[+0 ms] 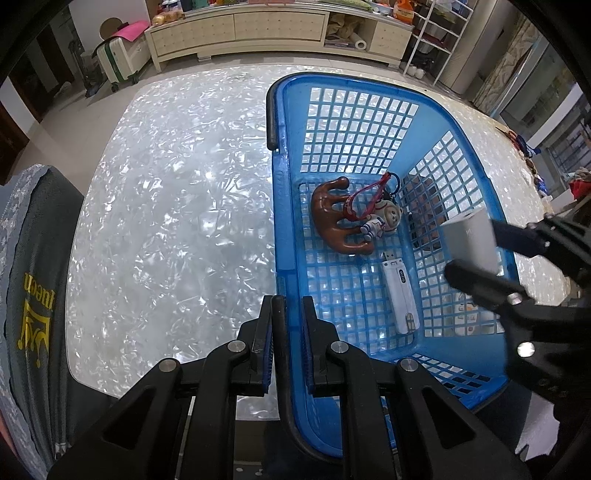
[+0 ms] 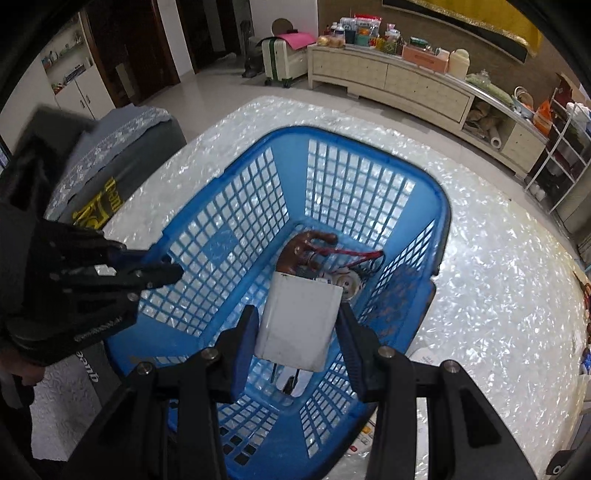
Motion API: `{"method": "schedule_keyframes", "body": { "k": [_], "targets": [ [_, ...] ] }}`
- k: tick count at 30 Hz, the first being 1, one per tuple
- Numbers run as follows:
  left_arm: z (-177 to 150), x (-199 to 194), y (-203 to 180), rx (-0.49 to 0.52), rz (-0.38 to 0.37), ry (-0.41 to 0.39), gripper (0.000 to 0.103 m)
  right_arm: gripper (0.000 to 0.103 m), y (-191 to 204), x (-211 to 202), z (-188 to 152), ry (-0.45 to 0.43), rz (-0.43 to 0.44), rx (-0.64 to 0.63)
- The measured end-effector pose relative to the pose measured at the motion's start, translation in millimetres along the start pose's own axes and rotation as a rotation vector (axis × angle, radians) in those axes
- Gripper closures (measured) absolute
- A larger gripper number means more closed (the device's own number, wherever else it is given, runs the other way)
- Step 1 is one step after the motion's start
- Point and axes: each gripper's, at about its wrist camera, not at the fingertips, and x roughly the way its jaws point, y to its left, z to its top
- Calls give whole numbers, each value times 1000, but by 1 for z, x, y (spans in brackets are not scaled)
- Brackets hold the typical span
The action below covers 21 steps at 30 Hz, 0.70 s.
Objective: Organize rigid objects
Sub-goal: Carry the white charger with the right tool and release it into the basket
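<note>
A blue mesh basket [image 1: 288, 236] [image 2: 439, 206] stands on the pearly table. Inside lie a brown claw-shaped holder [image 1: 332, 218] [image 2: 291, 254], an astronaut keychain [image 1: 382, 218] with a red strap, and a white USB dongle [image 1: 400, 295]. My left gripper [image 1: 288, 332] is shut on the basket's near rim and black handle. My right gripper [image 2: 297, 325] is shut on a white box-shaped charger [image 2: 299, 321] [image 1: 472, 236] and holds it over the basket's inside. The right gripper's fingers [image 1: 480, 280] show at the basket's right wall.
The pearly table [image 1: 173, 229] [image 2: 498, 280] spreads left and beyond the basket. A grey cushioned seat [image 1: 33, 280] [image 2: 110, 155] sits at the table's left edge. A cream cabinet [image 1: 273, 29] and a white rack [image 1: 436, 37] stand behind.
</note>
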Motion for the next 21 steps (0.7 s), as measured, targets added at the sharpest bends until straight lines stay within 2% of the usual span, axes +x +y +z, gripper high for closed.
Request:
{"method": "schedule_keyframes", "body": {
  "k": [7,21],
  "targets": [
    [-1,0,0,-2,-2,-4,88,62,7,16,-9,42,9,-19],
    [-1,0,1,-2,-5,-4,88,62,19,22,-12,49,2,-74]
  ]
}}
